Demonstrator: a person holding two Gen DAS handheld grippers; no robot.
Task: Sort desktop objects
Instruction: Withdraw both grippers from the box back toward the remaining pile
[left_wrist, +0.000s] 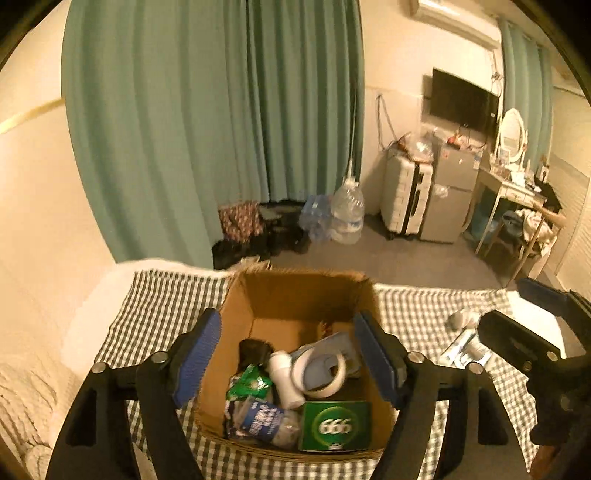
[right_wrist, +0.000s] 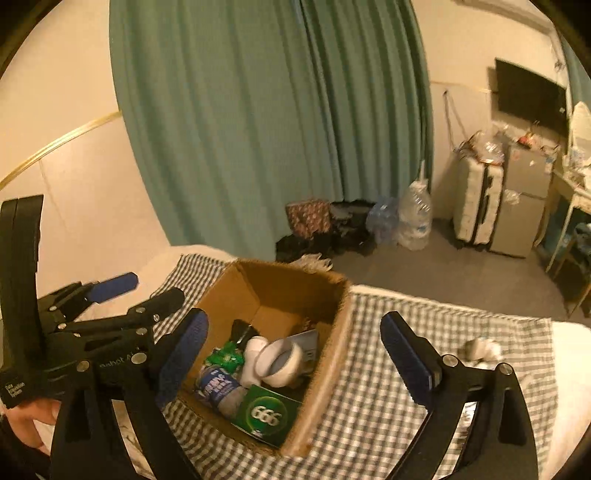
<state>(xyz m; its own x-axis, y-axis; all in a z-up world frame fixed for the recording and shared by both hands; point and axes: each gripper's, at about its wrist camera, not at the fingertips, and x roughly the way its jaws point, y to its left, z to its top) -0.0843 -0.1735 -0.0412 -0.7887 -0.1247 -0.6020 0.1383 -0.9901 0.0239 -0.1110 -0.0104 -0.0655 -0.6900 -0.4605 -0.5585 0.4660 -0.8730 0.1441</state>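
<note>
An open cardboard box (left_wrist: 295, 291) (right_wrist: 325, 373) stands on a checked cloth. Inside lie a green "666" box (left_wrist: 334, 426) (right_wrist: 267, 415), a white tape roll (left_wrist: 325, 392) (right_wrist: 267, 363), a green packet (left_wrist: 249, 384), a blue-and-white packet (left_wrist: 262, 421) and a dark object at the back. My left gripper (left_wrist: 288, 362) (right_wrist: 149, 290) hangs open above the box, holding nothing. To its right, my right gripper (right_wrist: 295, 362) (left_wrist: 504, 304) is open wide and empty, over the box's right wall. A crumpled white item (left_wrist: 461, 317) (right_wrist: 480, 349) and a white-blue tube (left_wrist: 465, 349) lie loose on the cloth.
The cloth (right_wrist: 369, 387) covers a bed-like surface with pale bedding at the left. Beyond its far edge, on the floor, are water bottles (left_wrist: 347, 214), dark bags, a white suitcase (left_wrist: 402, 195), a small fridge and a cluttered desk. A hand (right_wrist: 26, 417) grips the left gripper's handle.
</note>
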